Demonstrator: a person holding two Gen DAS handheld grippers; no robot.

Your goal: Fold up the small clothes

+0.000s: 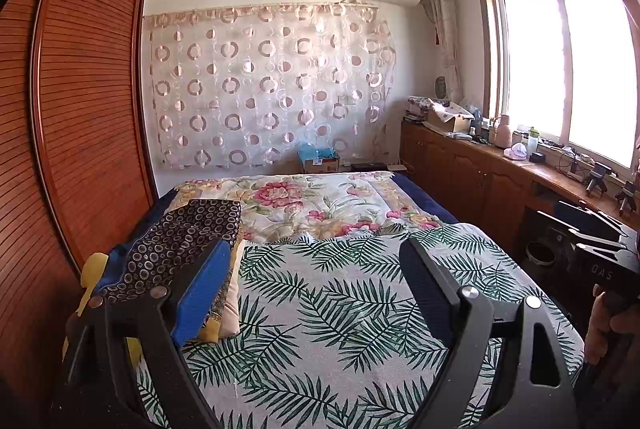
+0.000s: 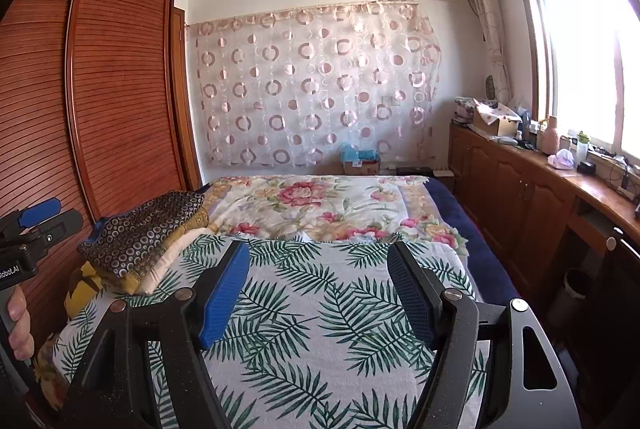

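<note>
Two grippers hang spread and empty above the palm-leaf cloth (image 2: 320, 329): the left gripper (image 1: 316, 289) and the right gripper (image 2: 320, 293), neither touching fabric. A stack of folded clothes (image 2: 140, 241) sits at about ten o'clock near the wardrobe (image 2: 100, 89). Reaching there carelessly, a finger could likely catch the dotted top piece (image 1: 184, 241) and topple or unfold the stack.

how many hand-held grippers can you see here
2: the left hand-held gripper open above the leaf-print cloth, the right hand-held gripper open beside it.
</note>
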